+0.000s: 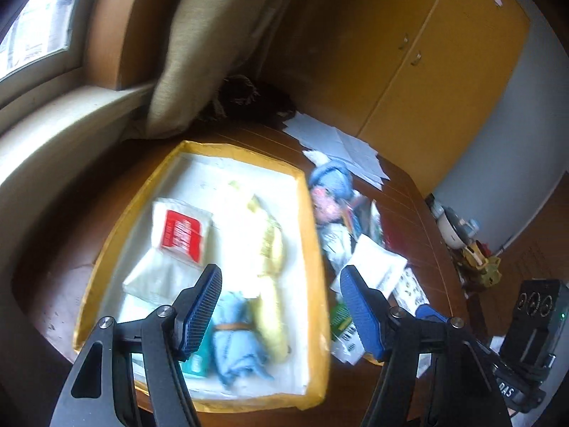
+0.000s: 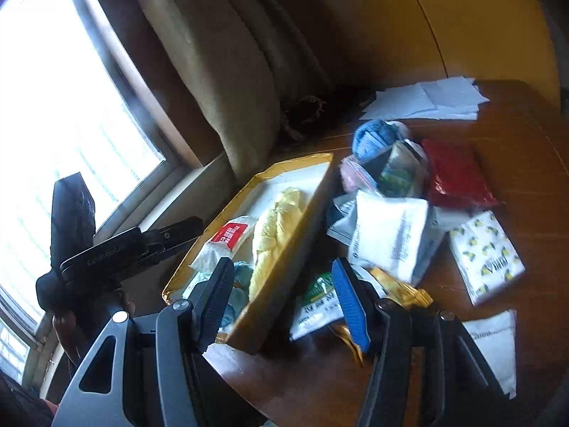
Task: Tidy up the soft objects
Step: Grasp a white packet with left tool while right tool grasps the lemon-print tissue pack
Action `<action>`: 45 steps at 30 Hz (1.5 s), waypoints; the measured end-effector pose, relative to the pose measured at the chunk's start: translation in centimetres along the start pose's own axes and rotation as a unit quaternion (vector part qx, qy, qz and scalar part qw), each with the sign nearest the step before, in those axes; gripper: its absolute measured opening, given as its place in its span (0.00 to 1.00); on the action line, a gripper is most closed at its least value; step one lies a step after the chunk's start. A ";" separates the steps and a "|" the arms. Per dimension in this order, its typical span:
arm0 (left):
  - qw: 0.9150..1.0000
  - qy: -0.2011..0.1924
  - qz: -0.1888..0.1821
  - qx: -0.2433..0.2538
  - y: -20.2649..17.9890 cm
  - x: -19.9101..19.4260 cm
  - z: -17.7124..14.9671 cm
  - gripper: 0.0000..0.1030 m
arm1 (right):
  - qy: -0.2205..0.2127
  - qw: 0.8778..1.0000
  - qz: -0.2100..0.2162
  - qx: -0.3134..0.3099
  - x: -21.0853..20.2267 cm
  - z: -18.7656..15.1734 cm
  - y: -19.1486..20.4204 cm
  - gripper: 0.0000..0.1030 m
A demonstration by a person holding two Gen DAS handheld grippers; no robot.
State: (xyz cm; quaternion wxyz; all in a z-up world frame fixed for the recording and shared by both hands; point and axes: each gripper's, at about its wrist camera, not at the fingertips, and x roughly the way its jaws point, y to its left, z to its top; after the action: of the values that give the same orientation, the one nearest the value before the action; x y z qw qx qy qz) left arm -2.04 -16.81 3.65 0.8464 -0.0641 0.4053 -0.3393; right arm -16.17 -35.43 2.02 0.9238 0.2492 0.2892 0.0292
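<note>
A yellow-rimmed tray (image 1: 313, 227) with a white floor holds a red-labelled white packet (image 1: 181, 231), a long yellow cloth (image 1: 272, 259) and a blue cloth tied with a band (image 1: 234, 338). The tray (image 2: 284, 249) also shows in the right wrist view. My left gripper (image 1: 281, 281) is open and empty above the tray's near end. My right gripper (image 2: 281, 277) is open and empty above the tray's near right rim. A heap beside the tray includes a white packet (image 2: 391, 235), a blue cloth (image 2: 373, 138), a red packet (image 2: 455, 178) and a lemon-print tissue pack (image 2: 487, 256).
The brown wooden table (image 2: 526, 142) carries loose white papers (image 2: 426, 103) at its far end. A beige curtain (image 2: 220, 71) and a bright window (image 2: 53, 106) stand behind the tray. A yellow cupboard (image 1: 444, 57) is at the right. A green-labelled packet (image 2: 316, 302) lies under my right gripper.
</note>
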 end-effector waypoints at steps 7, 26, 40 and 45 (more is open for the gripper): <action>0.992 0.059 -0.046 0.105 -7.0 3.3 -0.9 0.74 | -0.006 0.997 -0.025 0.066 -2.8 -0.1 -5.6 0.55; 0.986 0.127 -0.013 0.107 -10.8 13.3 0.5 0.74 | 0.041 0.986 -0.141 0.084 0.8 2.8 -13.1 0.70; 0.986 0.118 0.016 0.118 -11.7 14.8 -0.3 0.42 | 0.062 0.975 -0.212 0.014 2.8 1.3 -11.0 0.67; 0.992 0.100 -0.025 0.076 -10.3 13.3 0.0 0.15 | 0.054 0.969 -0.238 0.021 2.7 1.3 -11.0 0.51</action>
State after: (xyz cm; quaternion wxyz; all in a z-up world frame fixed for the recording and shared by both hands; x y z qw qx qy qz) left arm -1.59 -33.01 -0.97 0.7954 0.0246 0.4595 -0.3944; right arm -14.20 -45.13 -3.72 0.8818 0.1905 0.3901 -0.1846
